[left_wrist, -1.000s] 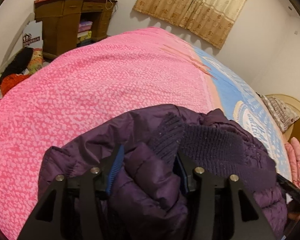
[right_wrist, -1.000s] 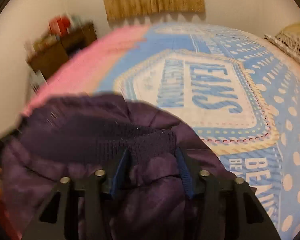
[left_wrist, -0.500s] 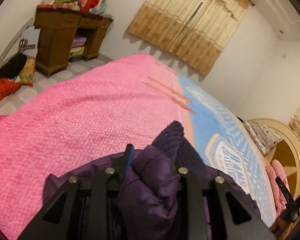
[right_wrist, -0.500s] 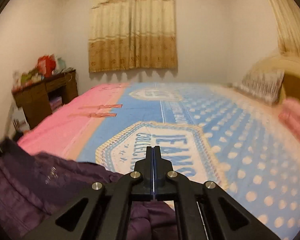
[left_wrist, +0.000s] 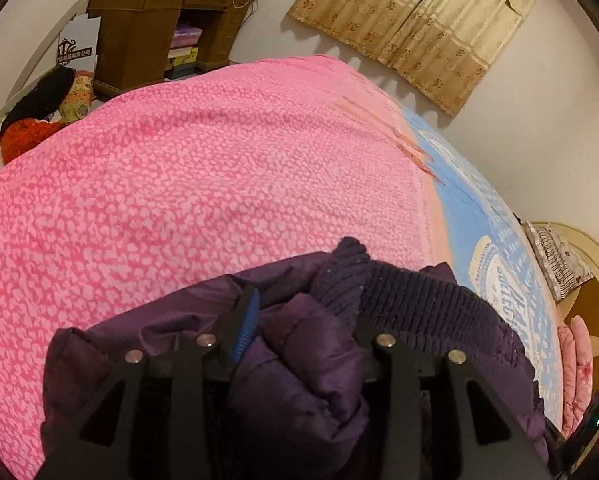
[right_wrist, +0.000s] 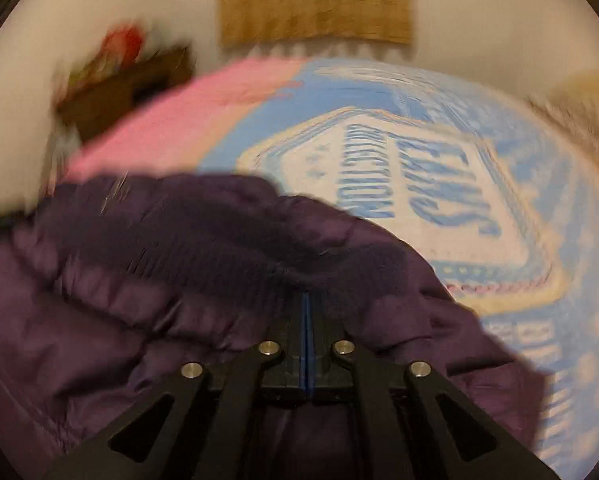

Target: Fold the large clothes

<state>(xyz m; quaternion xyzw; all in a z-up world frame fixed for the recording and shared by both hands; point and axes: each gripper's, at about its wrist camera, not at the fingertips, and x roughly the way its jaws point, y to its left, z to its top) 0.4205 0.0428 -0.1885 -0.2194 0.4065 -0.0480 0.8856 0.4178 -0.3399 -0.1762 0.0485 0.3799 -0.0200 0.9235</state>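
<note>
A dark purple padded jacket (left_wrist: 147, 336) with a ribbed knit hem (left_wrist: 423, 300) lies bunched at the near edge of the bed. My left gripper (left_wrist: 303, 320) is shut on a thick fold of the jacket, with padding bulging between its fingers. In the blurred right wrist view the jacket (right_wrist: 147, 280) fills the lower left. My right gripper (right_wrist: 306, 300) has its fingers pressed together just above the jacket; no cloth shows between them.
The bed carries a pink blanket (left_wrist: 203, 184) and a blue printed sheet (right_wrist: 439, 184). A wooden desk (left_wrist: 155, 20) stands by the far wall. Curtains (left_wrist: 415, 20) hang behind the bed. Pillows (left_wrist: 555, 260) and a round headboard are at the right.
My right gripper let go of the jacket and shut empty, then swung back down over it. My left gripper kept its hold, tilting up and then back down.
</note>
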